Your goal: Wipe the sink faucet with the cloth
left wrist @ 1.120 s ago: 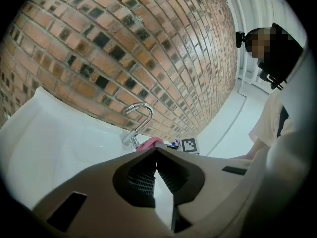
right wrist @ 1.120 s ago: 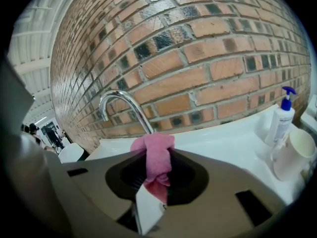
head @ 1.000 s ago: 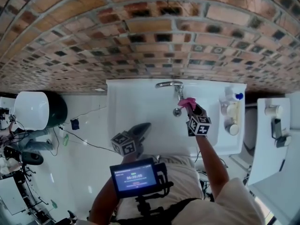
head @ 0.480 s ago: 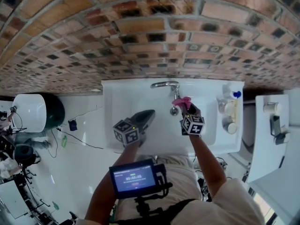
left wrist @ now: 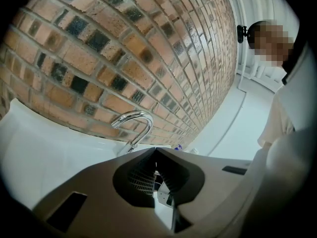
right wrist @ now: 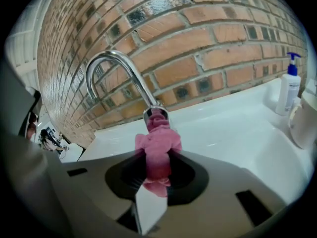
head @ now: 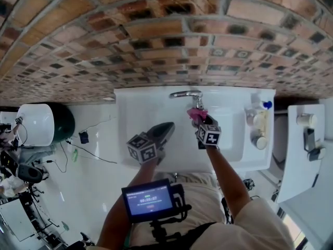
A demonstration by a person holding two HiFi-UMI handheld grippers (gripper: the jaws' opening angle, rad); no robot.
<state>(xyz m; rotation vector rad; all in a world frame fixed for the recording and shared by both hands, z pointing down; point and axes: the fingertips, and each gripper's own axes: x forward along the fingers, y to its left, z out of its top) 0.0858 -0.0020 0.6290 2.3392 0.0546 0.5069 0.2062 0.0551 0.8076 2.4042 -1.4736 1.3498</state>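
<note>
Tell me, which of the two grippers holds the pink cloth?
The right gripper: the pink cloth is pinched between its jaws, at the faucet's spout end. The left gripper is shut and empty.

One sink (head: 140, 113), one faucet (head: 184, 94), one pink cloth (head: 196, 112) and one pump bottle (right wrist: 287, 90) are counted; two grippers are recorded, the left gripper (left wrist: 155, 150) and the right gripper (right wrist: 157, 156).

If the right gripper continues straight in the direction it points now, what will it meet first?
Most likely the faucet, at its spout end: the pink cloth clamped in the right gripper seems to touch it, though depth is unclear.
</note>
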